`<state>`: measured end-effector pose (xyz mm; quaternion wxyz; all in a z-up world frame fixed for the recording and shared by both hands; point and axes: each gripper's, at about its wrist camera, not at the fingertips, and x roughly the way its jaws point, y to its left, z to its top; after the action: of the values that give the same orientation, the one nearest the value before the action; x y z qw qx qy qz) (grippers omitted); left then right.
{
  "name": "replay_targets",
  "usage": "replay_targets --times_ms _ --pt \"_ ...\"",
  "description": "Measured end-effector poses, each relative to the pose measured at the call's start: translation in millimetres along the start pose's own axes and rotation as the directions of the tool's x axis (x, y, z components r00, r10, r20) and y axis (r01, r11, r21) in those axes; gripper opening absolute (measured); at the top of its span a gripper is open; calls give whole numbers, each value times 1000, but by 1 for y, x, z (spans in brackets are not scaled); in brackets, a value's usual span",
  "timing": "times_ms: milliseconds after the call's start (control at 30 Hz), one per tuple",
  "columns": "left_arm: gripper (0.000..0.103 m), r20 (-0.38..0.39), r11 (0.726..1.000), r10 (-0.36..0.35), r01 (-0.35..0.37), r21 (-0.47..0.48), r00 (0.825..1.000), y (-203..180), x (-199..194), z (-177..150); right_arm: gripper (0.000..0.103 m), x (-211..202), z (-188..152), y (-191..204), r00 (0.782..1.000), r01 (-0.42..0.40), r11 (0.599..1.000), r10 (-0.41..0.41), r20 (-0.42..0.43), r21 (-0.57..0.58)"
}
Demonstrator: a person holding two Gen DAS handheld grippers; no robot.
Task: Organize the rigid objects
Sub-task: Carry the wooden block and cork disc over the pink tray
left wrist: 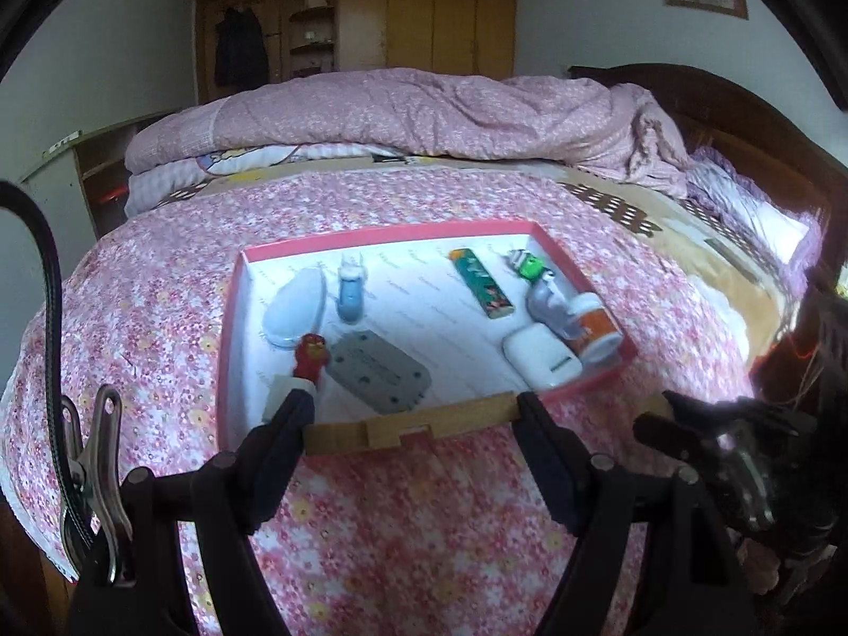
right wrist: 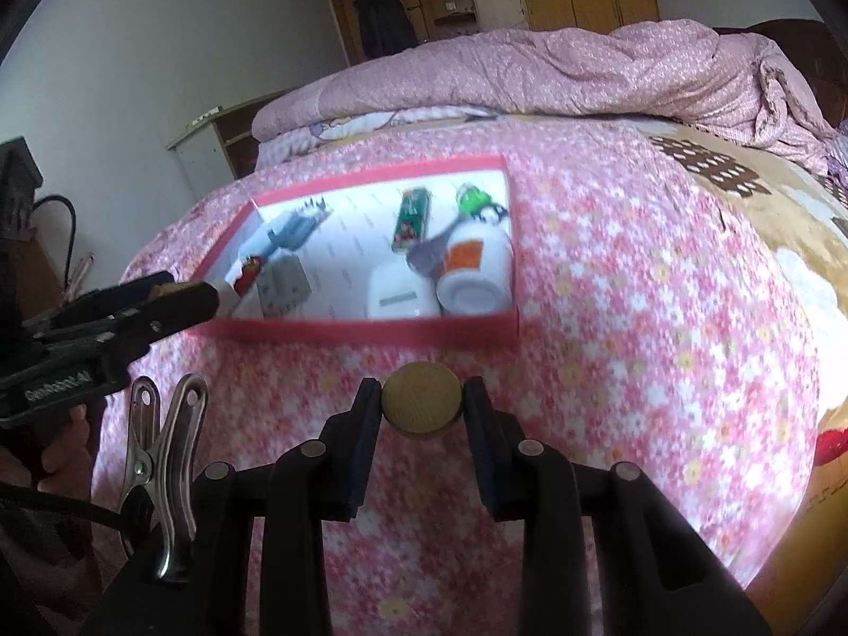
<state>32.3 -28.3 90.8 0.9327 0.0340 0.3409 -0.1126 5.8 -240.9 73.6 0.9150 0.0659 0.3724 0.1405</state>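
A pink-rimmed white tray (left wrist: 371,236) lies on the flowered bedspread and holds several small items: a white case (left wrist: 540,358), an orange-labelled bottle (left wrist: 596,326), a green lighter (left wrist: 481,282), a grey plate (left wrist: 379,365), a blue toy (left wrist: 350,294). My left gripper (left wrist: 411,421) is shut on a flat wooden strip (left wrist: 408,424), held crosswise over the tray's near edge. My right gripper (right wrist: 421,397) is shut on a round tan wooden disc (right wrist: 421,397), just short of the tray (right wrist: 371,328). The left gripper also shows in the right wrist view (right wrist: 159,302).
A rumpled pink quilt (left wrist: 424,116) is piled at the back of the bed. A dark wooden headboard (left wrist: 742,111) stands at right, a wooden wardrobe (left wrist: 371,5) behind. The right gripper shows at the lower right of the left wrist view (left wrist: 705,434).
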Motion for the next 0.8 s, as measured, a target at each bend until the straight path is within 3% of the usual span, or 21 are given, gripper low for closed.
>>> replay_targets --times_ms 467,800 --pt "81 -18 996 35 -36 -80 999 23 36 15 33 32 44 17 999 -47 999 47 -9 -3" --pt "81 -36 997 12 -14 -69 999 9 72 25 33 66 74 9 999 -40 999 40 -18 16"
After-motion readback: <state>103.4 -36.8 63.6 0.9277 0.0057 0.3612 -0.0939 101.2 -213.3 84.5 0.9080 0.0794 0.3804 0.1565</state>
